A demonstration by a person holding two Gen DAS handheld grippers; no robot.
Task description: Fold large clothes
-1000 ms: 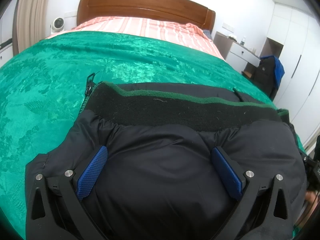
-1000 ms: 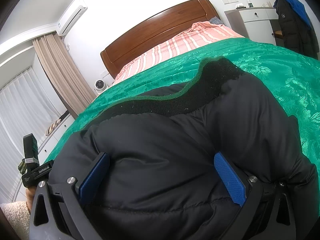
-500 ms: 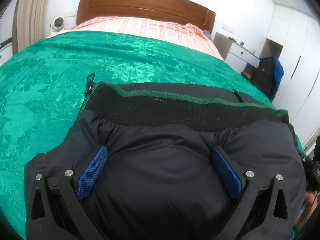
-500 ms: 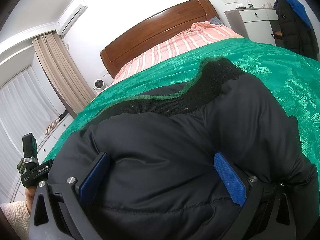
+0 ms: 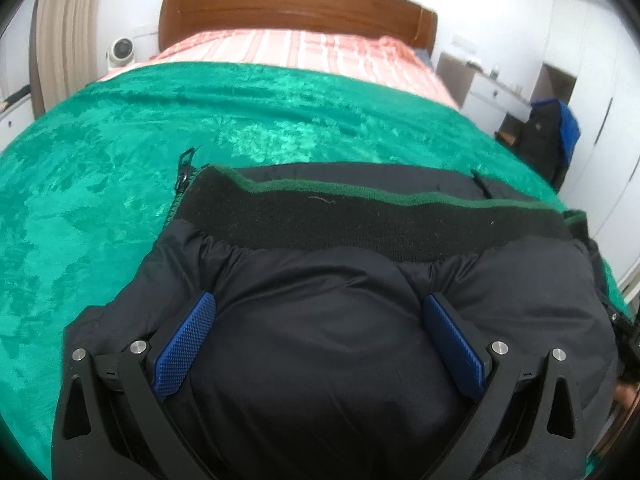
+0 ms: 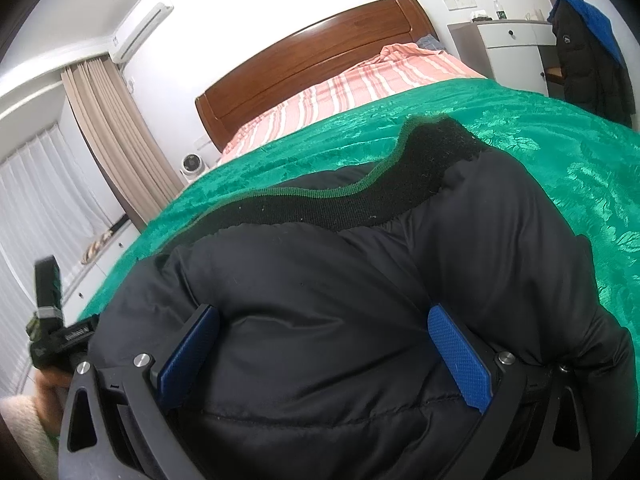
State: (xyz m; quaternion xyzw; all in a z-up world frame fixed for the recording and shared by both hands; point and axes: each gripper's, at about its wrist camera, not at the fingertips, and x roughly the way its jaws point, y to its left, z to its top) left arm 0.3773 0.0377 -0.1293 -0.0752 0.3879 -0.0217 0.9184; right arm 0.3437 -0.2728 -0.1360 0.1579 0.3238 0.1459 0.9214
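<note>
Left wrist view
Surface: a bed under a green bedspread [image 5: 120, 152], with a pink striped sheet [image 5: 304, 50] and a wooden headboard [image 5: 296, 0] at the far end.
Room: a beige curtain [image 5: 60, 40] and a small white fan [image 5: 122, 47] on the left; a white cabinet [image 5: 492, 92] and a dark coat with a blue hood [image 5: 554, 136] on the right.
Task item: one black puffer jacket [image 5: 340, 340] lies on the bedspread at the near edge, its knit band edged in green [image 5: 360, 220] turned toward the headboard, a zipper [image 5: 182, 178] at its left end.
Left hand-held gripper [image 5: 320, 344]: fingers spread wide, the blue pads [image 5: 184, 346] pressed on the jacket's padded fabric; nothing is pinched between them.
Hard to make out: the right margin is blurred; a bit of the other device and a hand show there, cut off.
Count: two blue pads, one jacket.

Right wrist view
Surface: the same green bedspread [image 6: 560, 152], with the striped sheet [image 6: 360, 88] and headboard [image 6: 312, 64] beyond.
Room: an air conditioner [image 6: 142, 34] high on the wall, a curtain [image 6: 116, 140], sheer drapes [image 6: 36, 208], the fan [image 6: 192, 163], the cabinet [image 6: 512, 52] and the hanging coat [image 6: 588, 56].
Task item: the jacket [image 6: 340, 300] bulges up and fills the foreground, its knit band [image 6: 380, 196] curving across.
Right hand-held gripper [image 6: 324, 352]: spread wide, the pads [image 6: 460, 364] resting on the bulging fabric, gripping nothing.
Cut off: the left hand-held gripper's body [image 6: 60, 336] at the lower left, its fingers hidden behind the jacket.
Count: two pads, one jacket.
</note>
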